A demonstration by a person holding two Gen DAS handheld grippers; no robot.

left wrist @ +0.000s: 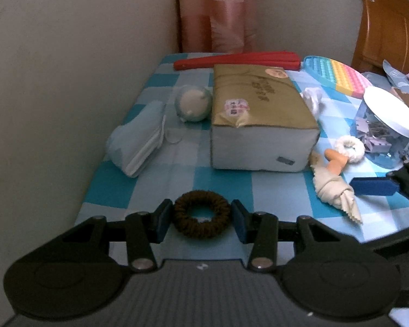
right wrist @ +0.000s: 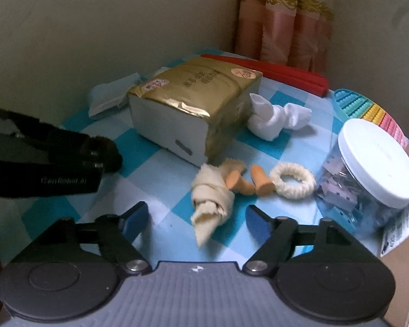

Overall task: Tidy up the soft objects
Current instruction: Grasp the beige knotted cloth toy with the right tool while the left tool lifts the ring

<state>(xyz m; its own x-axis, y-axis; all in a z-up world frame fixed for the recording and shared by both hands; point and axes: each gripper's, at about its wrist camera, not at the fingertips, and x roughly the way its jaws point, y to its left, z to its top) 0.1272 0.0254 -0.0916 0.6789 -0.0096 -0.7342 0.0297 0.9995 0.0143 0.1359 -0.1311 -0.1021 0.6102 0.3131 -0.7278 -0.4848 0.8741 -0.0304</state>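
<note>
1. Left wrist view had the left gripper [left wrist: 201, 219] sitting low in the middle of the frame, its blue pads touching either side of the brown scrunchie [left wrist: 201, 214]. It looked clamped on it, or very nearly, with the scrunchie on or just above the checked cloth [left wrist: 226, 182].
2. Doing this step well probably meant squeezing across the ring's full width, so the soft loop bunched evenly instead of popping out sideways, then lifting straight up.
3. Right gripper [right wrist: 197, 222] was at the bottom centre of its own view, fingers wide apart and holding nothing, with the knotted cream cloth [right wrist: 212, 201] lying between and just ahead of the tips. That seemed the next likely pick; grabbing the fat knot rather than the loose tail looked safer.
4. Count, for the curious: two scrunchies, brown plus one white scrunchie [right wrist: 291, 181]; two or three orange earplugs [right wrist: 259, 182], hard to tell; one white sock bundle [right wrist: 272, 120]; one gold tissue pack [right wrist: 193, 103]; one stack of face masks [left wrist: 139, 136]; one round puff [left wrist: 193, 102]; one clip jar [right wrist: 373, 163].
</note>
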